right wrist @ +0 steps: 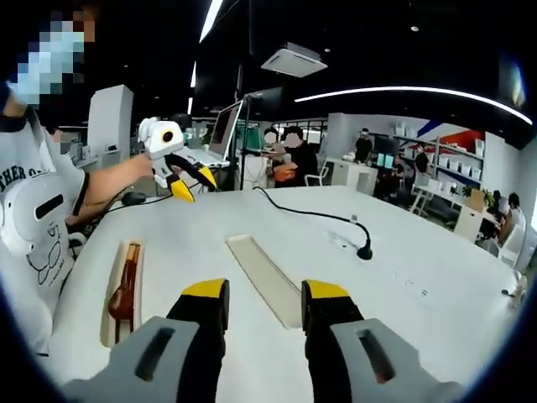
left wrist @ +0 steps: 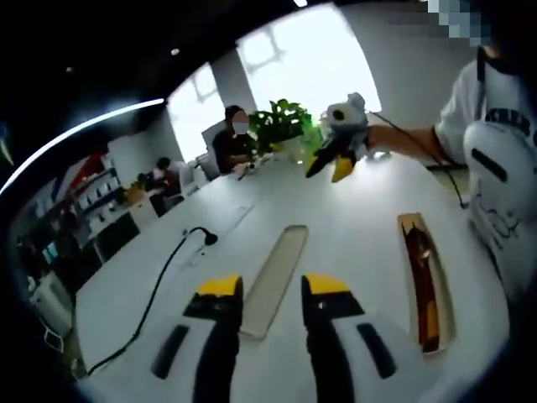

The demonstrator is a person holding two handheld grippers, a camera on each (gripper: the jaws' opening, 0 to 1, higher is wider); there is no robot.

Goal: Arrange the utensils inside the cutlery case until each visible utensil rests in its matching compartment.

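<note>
- Looking along your left gripper (left wrist: 273, 290) in the left gripper view: its yellow-tipped jaws rise from the bottom centre, spread apart, nothing between them, hovering above the white table (left wrist: 352, 210).
- Left of the jaws, a black cable (left wrist: 155, 290) runs from lower left up to a small black plug-like end at centre left.
- Between the jaw tips and reaching up the frame lies the empty tray (left wrist: 275, 281), a long, pale, narrow compartment flat on the table.
- Right of it, well apart, the second tray (left wrist: 425, 281) holds a dark reddish-brown utensil (left wrist: 422, 277) lengthwise; what kind of utensil, you cannot tell.
- Upper centre-right, your right gripper (left wrist: 329, 165) hangs above the table's far end, jaws parted, holding nothing.
- In the right gripper view, lower left shows the same utensil (right wrist: 126, 285) inside its tray (right wrist: 109, 323).
- Upper left, the left gripper (right wrist: 193, 180) is held above the table, jaws apart.
- Bottom centre, the right gripper (right wrist: 264, 294) has its jaws wide and empty; the pale empty tray (right wrist: 267, 277) runs diagonally between them.
- Right of centre, the cable (right wrist: 319, 214) ends at a black tip.
- Seated people fill the office background.
</note>
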